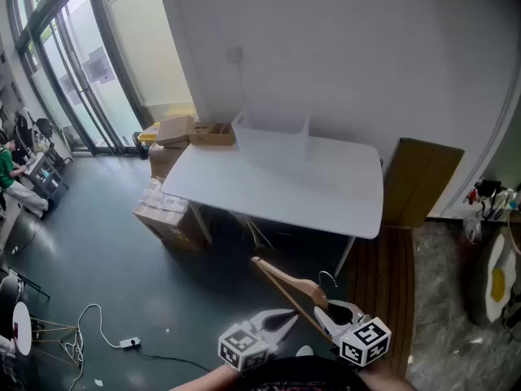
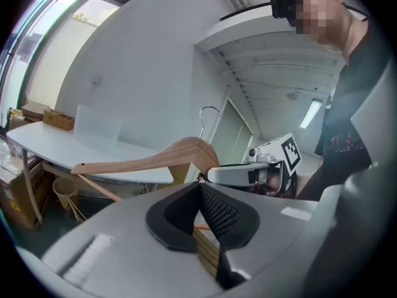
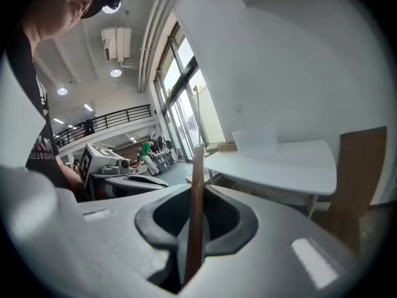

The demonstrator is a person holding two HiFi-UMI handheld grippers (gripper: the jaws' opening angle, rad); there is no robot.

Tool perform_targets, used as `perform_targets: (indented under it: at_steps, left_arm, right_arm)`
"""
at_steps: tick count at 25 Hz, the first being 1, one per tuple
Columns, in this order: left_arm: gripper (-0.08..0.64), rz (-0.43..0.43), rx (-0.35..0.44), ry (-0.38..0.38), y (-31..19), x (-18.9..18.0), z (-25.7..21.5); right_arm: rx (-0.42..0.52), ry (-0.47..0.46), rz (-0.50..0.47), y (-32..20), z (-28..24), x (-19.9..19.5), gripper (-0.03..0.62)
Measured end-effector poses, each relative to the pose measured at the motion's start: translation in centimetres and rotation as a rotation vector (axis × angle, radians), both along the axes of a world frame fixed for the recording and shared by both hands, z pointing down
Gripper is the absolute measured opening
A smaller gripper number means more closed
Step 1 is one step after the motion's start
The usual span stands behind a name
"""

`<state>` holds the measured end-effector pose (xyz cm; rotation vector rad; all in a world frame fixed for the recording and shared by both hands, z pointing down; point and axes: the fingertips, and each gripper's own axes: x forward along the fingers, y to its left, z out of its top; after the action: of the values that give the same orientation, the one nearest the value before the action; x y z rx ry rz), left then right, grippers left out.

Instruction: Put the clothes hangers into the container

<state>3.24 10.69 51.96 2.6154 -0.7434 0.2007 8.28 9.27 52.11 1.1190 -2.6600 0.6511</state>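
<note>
**Wooden hanger in the right gripper, well short of the container**

Lowest in the head view, the two grippers sit side by side, close to the person. The left gripper has its jaws pressed together with nothing between them. Just beside it, the right gripper is clamped on a wooden clothes hanger. Its own view shows the wood edge-on, pinched between the jaws. The hanger slants up and away to the left, and its metal hook stands above the shoulder. All of it hangs over the dark floor, apart from the furniture ahead.

Beyond lies the white worktop, with cardboard boxes stacked on the floor by its left end. On the worktop's far side, against the wall, stands the pale translucent container, well apart from the hanger. A brown board leans on the wall to the worktop's right.
</note>
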Motion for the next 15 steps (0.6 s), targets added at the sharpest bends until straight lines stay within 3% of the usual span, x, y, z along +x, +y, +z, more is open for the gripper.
perform_targets:
  at_steps: [15]
  left_arm:
    - [0.006, -0.010, -0.005, -0.008, -0.65, -0.55, 0.43]
  right_arm:
    - [-0.006, -0.032, 0.024, -0.97, 0.13, -0.12, 0.058]
